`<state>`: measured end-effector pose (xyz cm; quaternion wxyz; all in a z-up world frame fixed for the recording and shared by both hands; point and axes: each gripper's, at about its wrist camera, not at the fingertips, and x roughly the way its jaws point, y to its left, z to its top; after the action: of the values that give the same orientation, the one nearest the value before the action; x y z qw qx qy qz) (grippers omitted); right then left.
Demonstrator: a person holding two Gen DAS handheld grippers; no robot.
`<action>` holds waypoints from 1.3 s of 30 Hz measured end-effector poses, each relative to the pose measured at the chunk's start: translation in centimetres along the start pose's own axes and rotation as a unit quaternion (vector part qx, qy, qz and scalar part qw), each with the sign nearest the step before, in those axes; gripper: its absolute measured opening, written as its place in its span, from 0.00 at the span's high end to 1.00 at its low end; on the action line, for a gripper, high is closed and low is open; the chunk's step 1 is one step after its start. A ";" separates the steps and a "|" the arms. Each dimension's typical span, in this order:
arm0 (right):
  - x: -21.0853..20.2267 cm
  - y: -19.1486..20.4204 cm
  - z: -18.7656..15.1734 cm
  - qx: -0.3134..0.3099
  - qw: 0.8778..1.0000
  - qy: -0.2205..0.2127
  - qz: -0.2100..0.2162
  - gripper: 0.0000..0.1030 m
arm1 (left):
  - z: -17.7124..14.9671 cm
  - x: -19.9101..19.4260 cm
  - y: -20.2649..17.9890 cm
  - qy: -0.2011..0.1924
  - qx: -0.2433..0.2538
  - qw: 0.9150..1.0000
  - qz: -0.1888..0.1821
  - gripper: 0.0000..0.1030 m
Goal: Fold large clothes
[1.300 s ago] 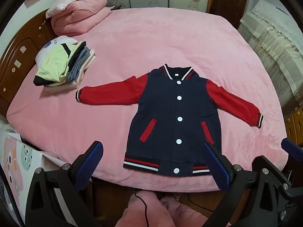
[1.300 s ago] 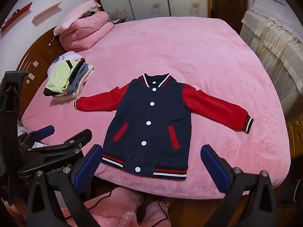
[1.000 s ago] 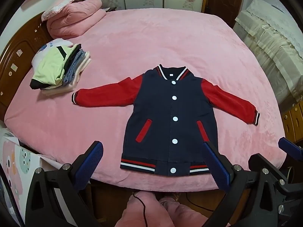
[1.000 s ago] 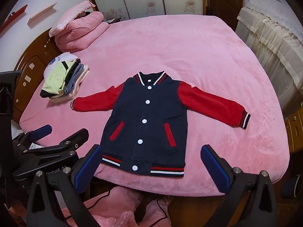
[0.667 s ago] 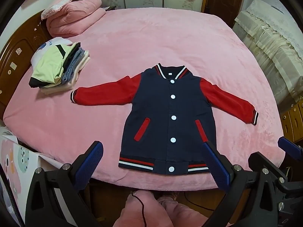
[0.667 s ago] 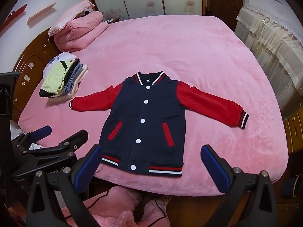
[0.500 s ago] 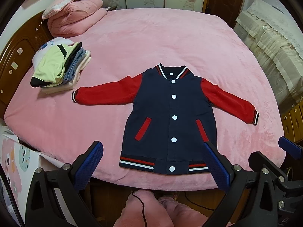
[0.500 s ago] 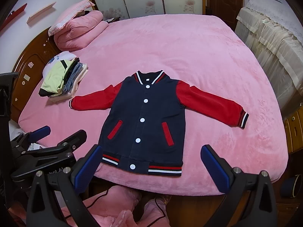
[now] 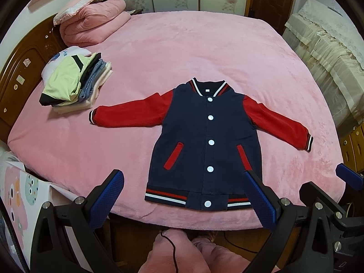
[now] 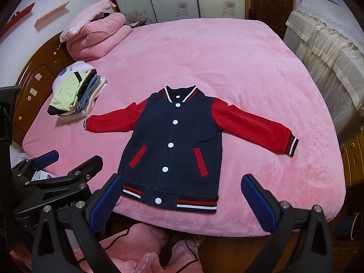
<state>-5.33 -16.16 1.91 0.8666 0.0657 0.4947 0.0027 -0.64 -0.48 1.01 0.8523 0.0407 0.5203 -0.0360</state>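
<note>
While both grippers hang off the bed's (image 9: 204, 45) near edge, left gripper (image 9: 188, 195) and right gripper (image 10: 182, 200) have jaws spread wide, holding nothing. Partial lettering "bot.A" shows on the left gripper's body in the right view. Jacket (image 9: 209, 141) lies flat, buttoned, sleeves out, hem just ahead of the fingertips, no contact. Folded pile (image 9: 72, 84) sits far left.

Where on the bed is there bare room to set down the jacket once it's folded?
The far half of the bed beyond the jacket collar is bare, and so is the near left corner below the left sleeve. It is crowded along the headboard side, with the clothes stack and rolled quilt.
</note>
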 end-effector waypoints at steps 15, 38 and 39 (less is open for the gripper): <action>0.0 -0.1 0.0 0.001 1.000 0.000 0.000 0.00 | -0.1 0.1 -0.7 -0.001 0.000 1.000 -0.001 0.01; 0.0 -0.4 0.1 0.007 1.000 0.001 0.002 0.00 | -0.1 -0.1 -1.6 -0.004 0.000 1.000 0.002 0.01; 0.1 -0.3 0.1 0.007 1.000 0.001 0.003 0.00 | -0.1 -0.1 -1.6 -0.004 0.001 1.000 0.003 0.01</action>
<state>-5.27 -16.48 1.84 0.8655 0.0732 0.4956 0.0022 -0.94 -2.04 0.98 0.8543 0.0429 0.5170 -0.0340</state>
